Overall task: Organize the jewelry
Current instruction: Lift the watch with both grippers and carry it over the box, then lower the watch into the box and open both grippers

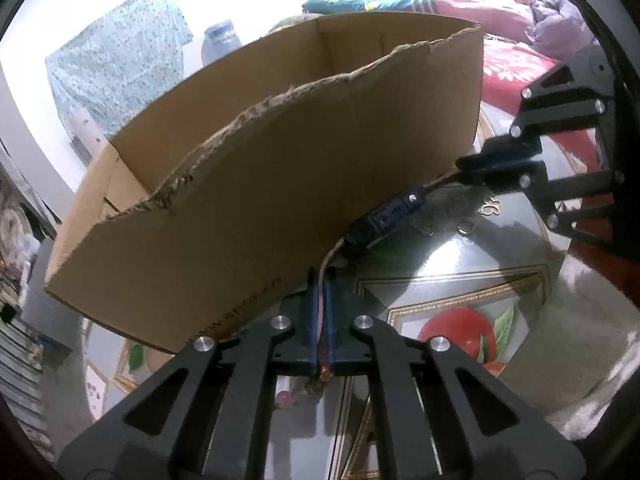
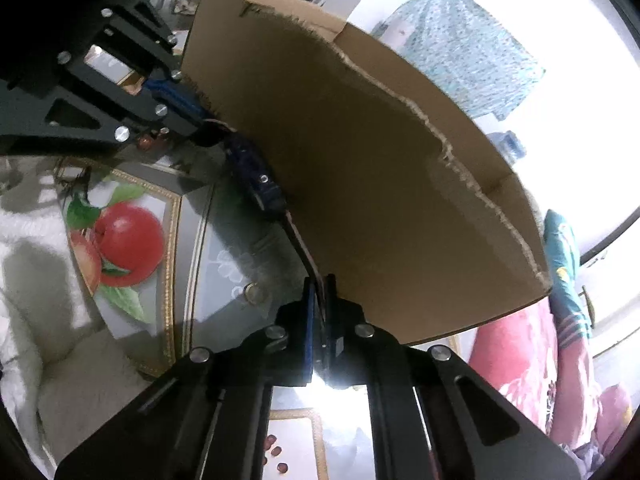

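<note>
Watch (image 1: 384, 222), blue-cased on a thin tan strap, hangs stretched along the box (image 1: 248, 184) wall above the table (image 1: 480, 264). Left gripper (image 1: 320, 316) clenches one strap end, right gripper (image 2: 319, 304) the other. Best lift both level over the torn rim.

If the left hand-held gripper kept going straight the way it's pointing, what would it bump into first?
Most likely the watch, whose strap the left hand-held gripper already pinches; its dark blue body hangs just ahead. Just behind stands the cardboard box. Depth is hard to judge through this lens.
</note>
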`<state>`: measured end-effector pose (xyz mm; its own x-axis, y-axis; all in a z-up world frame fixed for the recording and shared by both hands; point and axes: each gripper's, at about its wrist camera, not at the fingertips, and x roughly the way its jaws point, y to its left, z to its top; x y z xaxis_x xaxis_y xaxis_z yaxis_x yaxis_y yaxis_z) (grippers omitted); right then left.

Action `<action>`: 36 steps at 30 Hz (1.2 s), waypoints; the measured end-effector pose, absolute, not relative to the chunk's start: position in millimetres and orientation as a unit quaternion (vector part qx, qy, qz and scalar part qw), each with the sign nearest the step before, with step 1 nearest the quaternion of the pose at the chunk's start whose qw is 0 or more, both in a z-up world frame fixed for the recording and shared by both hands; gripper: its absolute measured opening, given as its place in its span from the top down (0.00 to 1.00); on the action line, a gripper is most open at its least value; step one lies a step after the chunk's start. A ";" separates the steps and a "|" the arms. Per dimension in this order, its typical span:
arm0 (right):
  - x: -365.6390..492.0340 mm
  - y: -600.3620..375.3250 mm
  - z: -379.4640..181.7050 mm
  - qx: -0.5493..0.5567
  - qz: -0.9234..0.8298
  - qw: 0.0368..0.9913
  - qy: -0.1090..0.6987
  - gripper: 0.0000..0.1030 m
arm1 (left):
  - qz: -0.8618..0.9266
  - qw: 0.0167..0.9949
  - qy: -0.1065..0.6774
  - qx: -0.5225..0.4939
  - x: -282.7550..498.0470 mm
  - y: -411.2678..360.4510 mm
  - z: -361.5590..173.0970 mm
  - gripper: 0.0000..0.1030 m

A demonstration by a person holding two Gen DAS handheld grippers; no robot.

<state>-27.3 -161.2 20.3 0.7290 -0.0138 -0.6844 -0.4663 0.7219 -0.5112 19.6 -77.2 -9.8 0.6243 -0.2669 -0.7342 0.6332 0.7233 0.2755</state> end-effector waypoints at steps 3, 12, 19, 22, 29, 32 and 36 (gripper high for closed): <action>-34.1 -158.8 22.1 -0.353 0.128 0.864 0.336 0.96 | -0.254 0.866 0.330 0.275 10.0 -79.8 -5.1 0.98; -67.5 -149.0 58.4 -0.366 0.102 0.882 0.277 0.96 | -0.242 0.893 0.275 0.262 -16.9 -74.3 44.4 0.98; -56.9 -146.3 117.2 -0.367 0.095 0.902 0.209 0.96 | -0.253 0.910 0.233 0.233 -6.0 -59.5 108.9 0.98; -30.4 -150.5 137.6 -0.351 0.119 0.906 0.206 0.96 | -0.258 0.912 0.229 0.223 21.8 -58.3 130.3 0.98; 66.6 -165.9 144.3 -0.265 0.196 0.892 0.310 0.96 | -0.289 0.888 0.300 0.193 115.4 -68.0 130.0 0.98; 107.0 -175.9 129.8 -0.234 0.203 0.881 0.358 0.96 | -0.301 0.866 0.369 0.155 161.2 -68.8 110.8 0.98; 152.2 -188.2 112.9 -0.188 0.218 0.862 0.417 0.96 | -0.293 0.839 0.436 0.140 206.7 -78.4 81.0 0.98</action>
